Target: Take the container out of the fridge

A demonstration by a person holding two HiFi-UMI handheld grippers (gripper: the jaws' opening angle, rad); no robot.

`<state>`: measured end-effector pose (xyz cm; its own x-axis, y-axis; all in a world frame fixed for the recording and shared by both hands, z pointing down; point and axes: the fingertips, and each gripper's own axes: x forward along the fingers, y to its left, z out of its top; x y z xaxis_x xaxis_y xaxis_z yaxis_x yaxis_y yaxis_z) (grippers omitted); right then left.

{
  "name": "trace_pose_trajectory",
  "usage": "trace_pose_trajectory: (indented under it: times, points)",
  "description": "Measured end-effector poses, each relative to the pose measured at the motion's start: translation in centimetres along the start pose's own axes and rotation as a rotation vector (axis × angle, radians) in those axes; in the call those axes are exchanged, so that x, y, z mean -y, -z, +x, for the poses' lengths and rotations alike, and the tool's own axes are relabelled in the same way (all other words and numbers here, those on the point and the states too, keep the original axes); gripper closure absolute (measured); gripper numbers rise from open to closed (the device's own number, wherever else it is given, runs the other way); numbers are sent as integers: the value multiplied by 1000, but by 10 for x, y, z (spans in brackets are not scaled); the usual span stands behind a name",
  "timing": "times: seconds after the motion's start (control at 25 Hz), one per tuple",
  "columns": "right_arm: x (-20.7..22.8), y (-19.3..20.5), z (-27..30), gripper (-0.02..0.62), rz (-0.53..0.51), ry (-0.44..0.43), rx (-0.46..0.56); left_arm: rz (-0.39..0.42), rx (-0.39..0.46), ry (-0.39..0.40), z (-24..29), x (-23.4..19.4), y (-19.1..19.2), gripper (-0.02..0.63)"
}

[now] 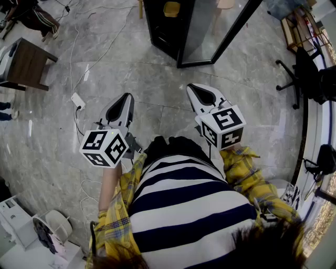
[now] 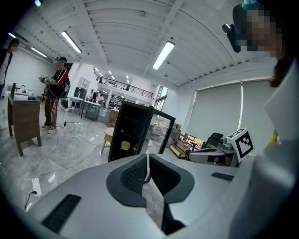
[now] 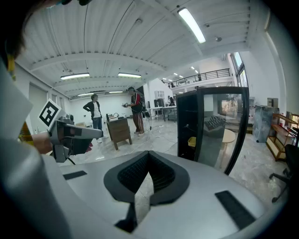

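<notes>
A black fridge (image 1: 168, 26) stands a few steps ahead with its glass door (image 1: 220, 31) swung open. A yellow container (image 1: 171, 9) sits on a shelf inside; it also shows as the yellow container (image 2: 124, 145) in the left gripper view and the yellow container (image 3: 191, 141) in the right gripper view. My left gripper (image 1: 126, 99) and right gripper (image 1: 197, 88) are held out in front of my body, well short of the fridge. Both are shut with nothing between the jaws, as the left gripper (image 2: 147, 155) and right gripper (image 3: 148, 153) show in their own views.
A power strip (image 1: 77, 100) with trailing cables lies on the marble floor to the left. A wooden cabinet (image 1: 23, 63) stands far left, an office chair (image 1: 310, 73) at the right, and a low round table (image 2: 108, 135) beside the fridge. Two people (image 3: 135, 109) stand in the background.
</notes>
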<state>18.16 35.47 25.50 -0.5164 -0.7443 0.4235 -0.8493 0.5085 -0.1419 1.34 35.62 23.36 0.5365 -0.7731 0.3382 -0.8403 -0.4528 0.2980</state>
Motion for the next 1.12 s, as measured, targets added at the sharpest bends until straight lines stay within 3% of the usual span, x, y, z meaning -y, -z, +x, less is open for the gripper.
trace_pose_trajectory:
  times: [0.36,0.64,0.84,1.12]
  points:
    - [10,8,-5,568,17,12,-1,17,-2,0,4,8,6,577]
    - [6,16,10,568,9,-35,-37,51,-16,-62,4,-6,15,577]
    - [-1,11,36,568,-16,-51,-63,33,-23,-69,11,-28,16,577]
    - [2,-2,80,568,-34,-44,-74,68,5,-109,37,-76,-2,577]
